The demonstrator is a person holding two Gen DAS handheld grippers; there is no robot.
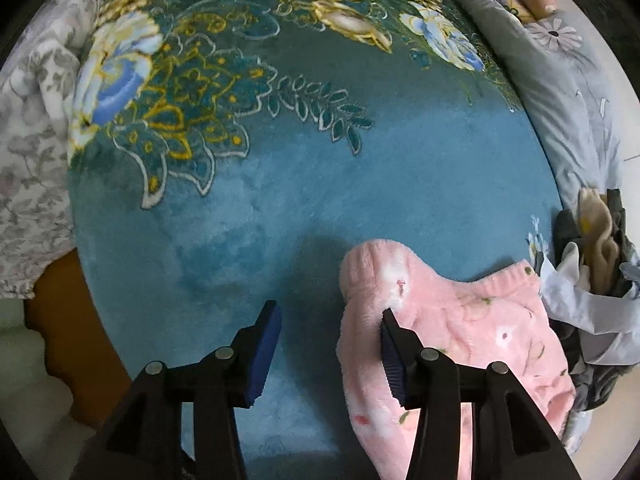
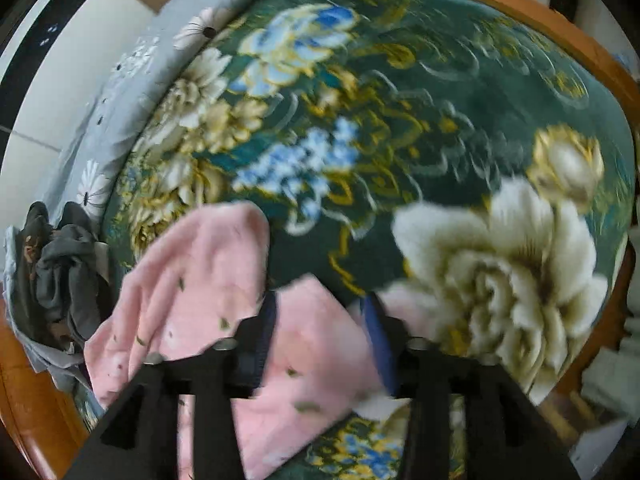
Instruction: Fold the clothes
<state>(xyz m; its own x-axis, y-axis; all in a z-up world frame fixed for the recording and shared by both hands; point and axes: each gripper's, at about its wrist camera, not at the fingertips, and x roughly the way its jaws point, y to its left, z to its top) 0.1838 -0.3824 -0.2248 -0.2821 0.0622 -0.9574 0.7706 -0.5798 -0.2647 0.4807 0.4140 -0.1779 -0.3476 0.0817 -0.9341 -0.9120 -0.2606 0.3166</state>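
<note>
Pink garment [image 1: 452, 332] lies crumpled at the bed's near edge by the clothes pile [image 1: 596, 264]. Left gripper [image 1: 328, 352] spread wide, its right finger touching the garment's left edge. Right gripper [image 2: 320, 344] also spread, straddling a pink fold; right is nearer.

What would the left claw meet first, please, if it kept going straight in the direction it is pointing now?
Probably bare teal floral blanket. The open left claw points at plain pile; the pink fleece garment lies just right of that line, beside one finger, though depth is hard to judge.

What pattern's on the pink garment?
Small white flowers with green leaf specks on fluffy pink garment; clearest in left wrist view.
</note>
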